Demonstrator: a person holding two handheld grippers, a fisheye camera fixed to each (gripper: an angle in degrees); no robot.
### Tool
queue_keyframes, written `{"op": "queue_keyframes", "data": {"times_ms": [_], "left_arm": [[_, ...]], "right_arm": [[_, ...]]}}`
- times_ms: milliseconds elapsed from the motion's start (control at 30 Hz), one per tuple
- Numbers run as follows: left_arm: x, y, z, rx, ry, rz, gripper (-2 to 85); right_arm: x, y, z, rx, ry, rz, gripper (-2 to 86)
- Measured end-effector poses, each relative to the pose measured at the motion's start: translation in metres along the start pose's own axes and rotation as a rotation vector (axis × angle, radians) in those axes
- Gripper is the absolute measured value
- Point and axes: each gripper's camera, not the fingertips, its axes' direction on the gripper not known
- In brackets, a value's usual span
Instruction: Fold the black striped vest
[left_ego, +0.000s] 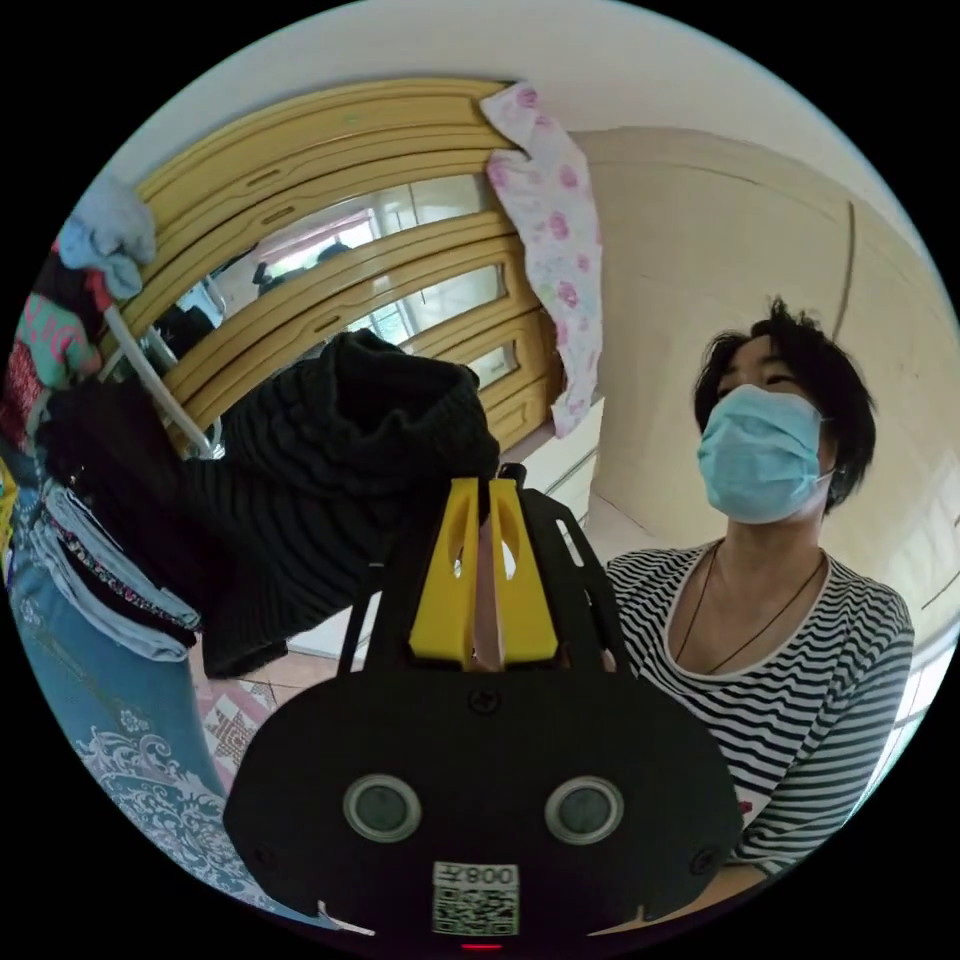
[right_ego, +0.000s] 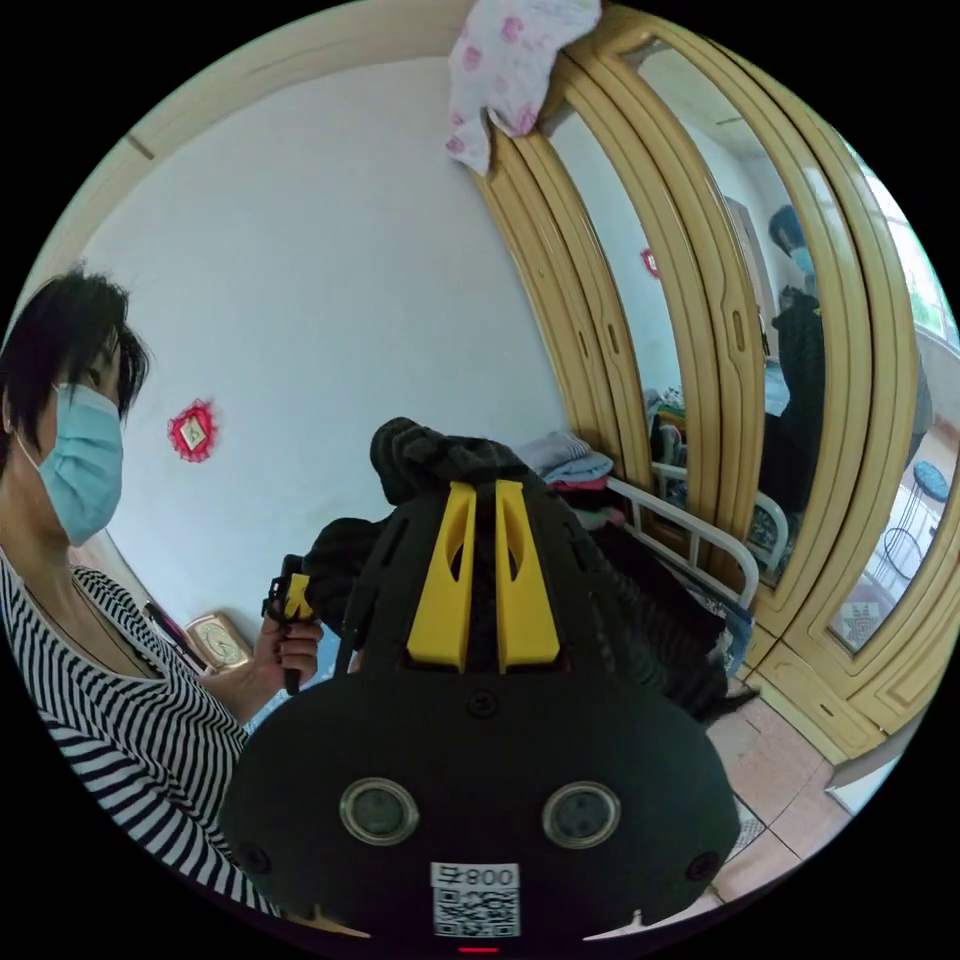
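Observation:
The black striped vest (left_ego: 330, 470) is held up in the air in front of the person. In the left gripper view my left gripper (left_ego: 484, 488) has its yellow jaws closed on a bunched edge of the vest, which droops to the left. In the right gripper view my right gripper (right_ego: 480, 490) is closed on another bunched part of the vest (right_ego: 440, 455), and the rest hangs down behind it to the right. The left gripper (right_ego: 290, 600) also appears there in the person's hand, at the vest's far end.
A person in a striped top (left_ego: 790, 690) stands close. A yellow mirrored wardrobe (right_ego: 720, 330) has a floral cloth (left_ego: 555, 230) draped on its top. A white rail (right_ego: 690, 530) carries a pile of clothes (left_ego: 90, 330). Blue patterned bedding (left_ego: 110, 700) lies below.

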Motion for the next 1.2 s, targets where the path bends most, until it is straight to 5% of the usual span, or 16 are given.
{"op": "queue_keyframes", "data": {"times_ms": [267, 600, 900, 1200], "left_arm": [[0.269, 0.016, -0.068, 0.037, -0.028, 0.167, 2.0], [0.608, 0.032, -0.132, 0.163, -0.17, 0.343, 2.3], [0.802, 0.02, -0.125, 0.23, -0.278, 0.4, 2.2], [0.993, 0.003, -0.107, 0.196, -0.385, 0.446, 2.0]], "right_arm": [[-0.107, -0.081, -0.052, 0.072, -0.011, -0.088, 2.7], [-0.199, -0.22, -0.045, 0.143, -0.309, -0.167, 2.5], [-0.236, -0.353, 0.027, 0.034, -0.51, -0.178, 2.5], [-0.335, -0.47, 0.086, -0.053, -0.506, -0.237, 2.5]]}}
